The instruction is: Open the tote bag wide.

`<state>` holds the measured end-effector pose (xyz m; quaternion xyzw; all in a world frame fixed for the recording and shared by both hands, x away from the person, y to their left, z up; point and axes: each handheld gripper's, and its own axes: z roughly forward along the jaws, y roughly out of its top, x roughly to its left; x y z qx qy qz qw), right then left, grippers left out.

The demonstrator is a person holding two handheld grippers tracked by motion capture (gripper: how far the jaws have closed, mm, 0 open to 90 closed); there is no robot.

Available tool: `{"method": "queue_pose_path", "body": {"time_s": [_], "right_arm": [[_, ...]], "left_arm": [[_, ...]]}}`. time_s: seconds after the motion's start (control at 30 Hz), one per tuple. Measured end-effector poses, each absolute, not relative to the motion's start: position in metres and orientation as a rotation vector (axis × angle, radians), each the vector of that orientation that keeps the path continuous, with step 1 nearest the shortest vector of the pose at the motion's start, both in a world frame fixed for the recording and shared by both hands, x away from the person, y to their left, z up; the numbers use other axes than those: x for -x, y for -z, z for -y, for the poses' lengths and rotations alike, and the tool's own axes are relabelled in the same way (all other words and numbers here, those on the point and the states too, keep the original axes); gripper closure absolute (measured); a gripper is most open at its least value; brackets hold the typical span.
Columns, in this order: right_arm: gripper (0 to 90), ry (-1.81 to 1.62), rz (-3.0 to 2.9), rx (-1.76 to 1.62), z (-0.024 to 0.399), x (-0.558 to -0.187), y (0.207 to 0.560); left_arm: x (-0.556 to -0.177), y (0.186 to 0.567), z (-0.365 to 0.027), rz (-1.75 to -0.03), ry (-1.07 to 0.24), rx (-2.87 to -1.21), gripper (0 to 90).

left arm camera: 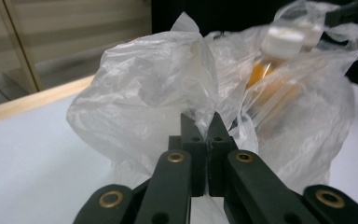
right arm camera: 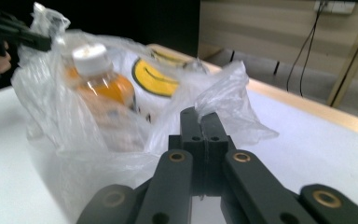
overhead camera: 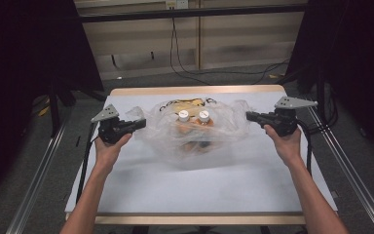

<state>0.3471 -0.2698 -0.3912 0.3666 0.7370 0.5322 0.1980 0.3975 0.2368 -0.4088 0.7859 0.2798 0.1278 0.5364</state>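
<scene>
since both the left gripper [overhead camera: 141, 122] and the right gripper [overhead camera: 250, 116] are clamped shut on the side handles of the plastic bag [overhead camera: 195, 131] mid-table, we should keep them level so its bottles [overhead camera: 193, 117] stay upright.

A clear, crinkled plastic bag [overhead camera: 195, 127] sits near the middle of the white tabletop [overhead camera: 199, 185], its film spread wide to both sides and its two upper corners pulled outward. Inside stand two bottles [overhead camera: 193, 122] with white caps and orange contents, side by side and roughly upright. A yellow-and-black print, perhaps a smiling face, shows on the bag's far wall.
</scene>
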Motion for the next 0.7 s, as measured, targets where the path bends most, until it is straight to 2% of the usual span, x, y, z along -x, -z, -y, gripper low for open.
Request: {"method": "queue_pose_path", "body": {"time_s": [0.7], "right_arm": [[90.0, -1.266, -2.226, -1.116, 0.27, -0.352, 0.443]], "left_arm": [[-0.406, 0.445, -0.233, -0.7, -0.288, -2.06, 89.9]]}}
